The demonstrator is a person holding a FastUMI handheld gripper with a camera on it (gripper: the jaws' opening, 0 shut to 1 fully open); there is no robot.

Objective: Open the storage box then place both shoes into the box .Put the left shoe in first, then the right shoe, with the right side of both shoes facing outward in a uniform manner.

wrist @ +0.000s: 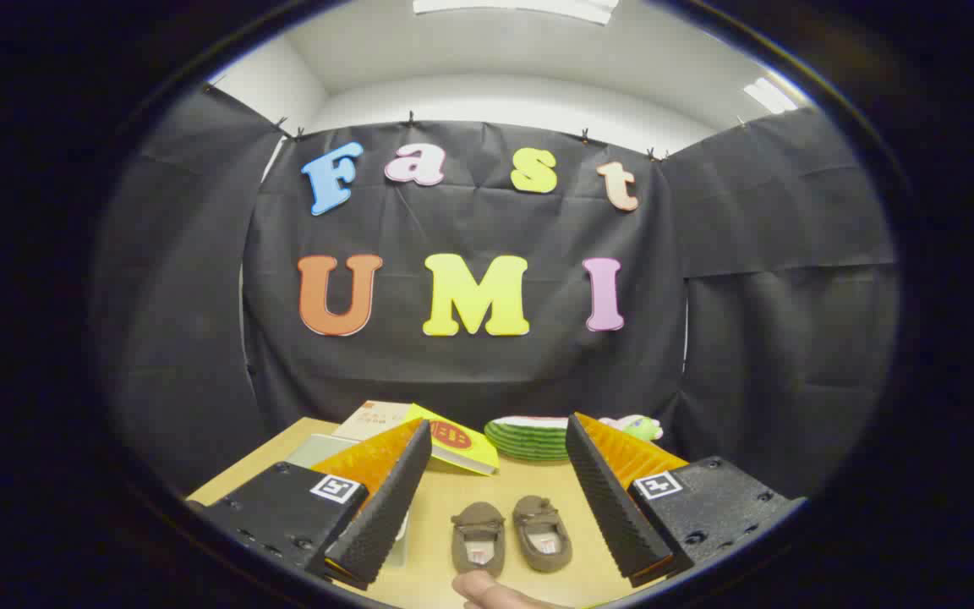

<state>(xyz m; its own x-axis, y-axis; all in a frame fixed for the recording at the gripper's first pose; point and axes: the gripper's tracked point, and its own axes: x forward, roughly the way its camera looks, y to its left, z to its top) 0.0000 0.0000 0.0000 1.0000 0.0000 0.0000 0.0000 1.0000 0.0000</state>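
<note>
Two small brown shoes stand side by side on the wooden table point(445, 495), toes pointing away: the left shoe point(478, 536) and the right shoe point(542, 531). My gripper point(500, 436) is open and held above the table, with the shoes lying low between its two fingers and nothing touching them. A pale, translucent storage box point(318, 448) sits behind the left finger point(385, 499), mostly hidden by it; I cannot tell whether its lid is open.
A person's fingertip point(487, 588) rests on the table just in front of the shoes. Beyond the fingers lie a yellow book point(457, 444), a beige book point(373, 419), a green striped plate stack point(529, 438) and a small green toy point(639, 427).
</note>
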